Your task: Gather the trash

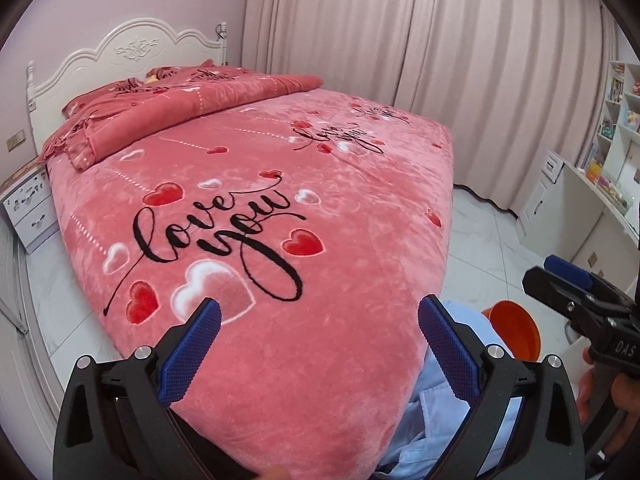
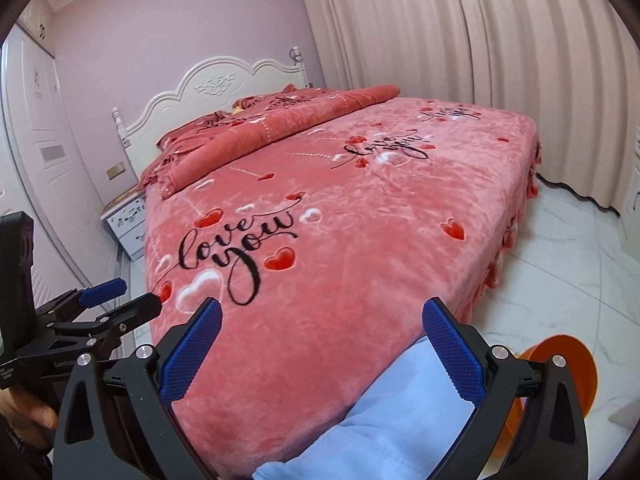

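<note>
An orange bin (image 1: pixel 516 334) stands on the floor by the near right corner of the bed; the right wrist view shows the bin (image 2: pixel 570 364) low on the right. My left gripper (image 1: pixel 320 316) hovers over the foot of the pink blanket (image 1: pixel 280 200), jaws wide apart and empty. My right gripper (image 2: pixel 322 316) is open too, with nothing between its blue pads. Each gripper shows in the other's view: the right gripper (image 1: pixel 550 276) at the right edge, the left gripper (image 2: pixel 132 298) at the left edge. On the blanket (image 2: pixel 360 208) I see only its heart print and lettering.
Light blue fabric (image 2: pixel 400 400) lies under both grippers at the bed's near corner. A folded quilt (image 1: pixel 180 120) and white headboard (image 1: pixel 132 52) are at the far end, a nightstand (image 1: pixel 30 212) at the left. Curtains (image 1: pixel 440 60), shelves (image 1: pixel 616 120) and tiled floor (image 2: pixel 560 260) are on the right.
</note>
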Tool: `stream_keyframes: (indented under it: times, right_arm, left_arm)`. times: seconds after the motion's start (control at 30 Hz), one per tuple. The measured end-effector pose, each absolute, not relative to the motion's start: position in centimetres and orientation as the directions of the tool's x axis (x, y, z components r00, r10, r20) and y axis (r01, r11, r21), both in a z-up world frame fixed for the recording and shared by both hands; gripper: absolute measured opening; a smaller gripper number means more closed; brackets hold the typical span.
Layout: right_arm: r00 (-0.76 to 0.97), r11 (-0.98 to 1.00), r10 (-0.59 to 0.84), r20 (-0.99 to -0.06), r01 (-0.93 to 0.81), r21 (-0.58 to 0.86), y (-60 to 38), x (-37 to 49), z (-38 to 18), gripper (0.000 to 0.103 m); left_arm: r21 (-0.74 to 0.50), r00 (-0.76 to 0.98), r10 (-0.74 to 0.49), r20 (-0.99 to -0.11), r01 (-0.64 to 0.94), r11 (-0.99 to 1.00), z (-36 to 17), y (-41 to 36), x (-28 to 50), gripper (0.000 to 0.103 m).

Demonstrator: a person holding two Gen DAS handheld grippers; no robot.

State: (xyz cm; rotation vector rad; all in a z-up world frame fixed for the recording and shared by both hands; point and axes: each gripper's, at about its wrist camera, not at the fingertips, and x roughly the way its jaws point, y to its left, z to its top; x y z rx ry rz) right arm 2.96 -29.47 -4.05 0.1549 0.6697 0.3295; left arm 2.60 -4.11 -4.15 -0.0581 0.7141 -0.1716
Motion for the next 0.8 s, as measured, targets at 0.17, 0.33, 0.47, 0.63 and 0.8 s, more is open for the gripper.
stream_keyframes:
  times: [0.17, 0.33, 0.47, 0.63, 0.8]
  right_arm:
    - [0.730, 0.933, 0.358, -0.583, -0.263, 0.244, -29.0, 2.8, -4.2, 0.098]
    - [0.716, 0.923, 0.385, -0.582, -0.301, 0.241, -28.4, 2.8, -4.1, 0.098]
    - [0.703, 0.913, 0.408, -0.582, -0.326, 0.246, -28.2, 2.8, -4.2, 0.098]
    - [0.685, 0.906, 0.423, -0.593, -0.337, 0.257, -27.8, 2.9, -4.6, 0.098]
    - [0.674, 0.900, 0.435, -0.597, -0.355, 0.254, -27.4, 2.9, -4.7, 0.098]
  left_arm:
    - [-0.090, 0.766, -0.145, -0.626, 0.114, 0.989, -3.7, -3.8, 2.3, 0.097]
    - [-0.075, 0.764, -0.155, -0.626, 0.138, 0.988, -3.3, -3.7, 2.0, 0.097]
    - [-0.012, 0.772, -0.123, -0.624, 0.147, 0.989, -3.0, -3.8, 1.9, 0.097]
    - [-0.031, 0.763, -0.138, -0.631, 0.153, 0.988, -3.1, -3.5, 1.9, 0.097]
    - [-0.043, 0.760, -0.144, -0.633, 0.152, 0.987, -2.9, -3.3, 2.0, 0.097]
